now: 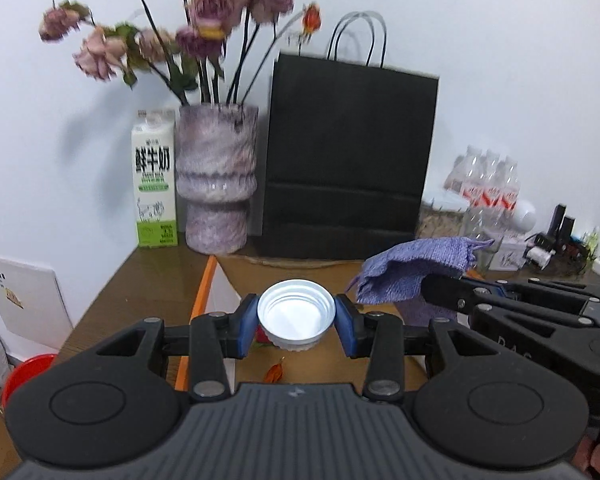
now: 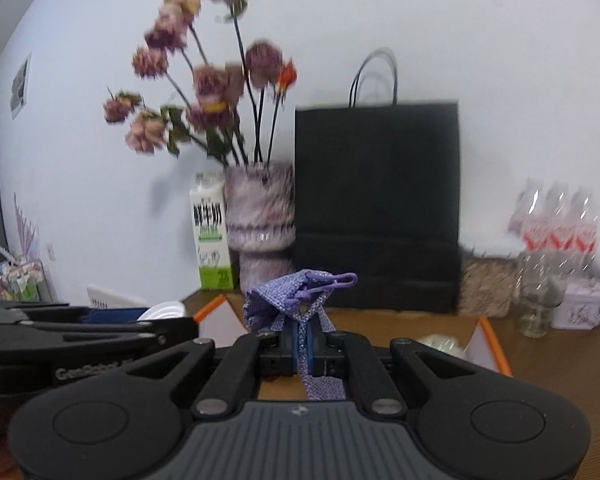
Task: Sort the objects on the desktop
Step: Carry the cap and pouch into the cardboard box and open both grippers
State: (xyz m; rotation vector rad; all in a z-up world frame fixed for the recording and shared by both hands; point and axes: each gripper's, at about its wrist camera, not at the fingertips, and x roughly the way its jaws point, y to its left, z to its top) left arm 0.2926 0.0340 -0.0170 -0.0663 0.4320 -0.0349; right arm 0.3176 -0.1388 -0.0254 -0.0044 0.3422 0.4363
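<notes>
My left gripper (image 1: 296, 318) is shut on a white screw lid (image 1: 296, 312), its hollow side facing the camera, held above an open cardboard box (image 1: 220, 300) with orange edges. My right gripper (image 2: 302, 336) is shut on a purple knitted cloth (image 2: 296, 300) with a loop at its top; part of the cloth hangs below the fingers. In the left wrist view the cloth (image 1: 416, 276) and the right gripper (image 1: 440, 294) sit just right of the lid. In the right wrist view the left gripper (image 2: 168, 320) with the lid (image 2: 164, 311) is at the left.
At the back wall stand a milk carton (image 1: 156, 184), a vase with dried flowers (image 1: 216, 180), a black paper bag (image 1: 348, 160) and a pack of water bottles (image 1: 484, 184). A glass jar (image 2: 538, 300) and a small box (image 2: 578, 308) stand right. A red bowl (image 1: 28, 372) is lower left.
</notes>
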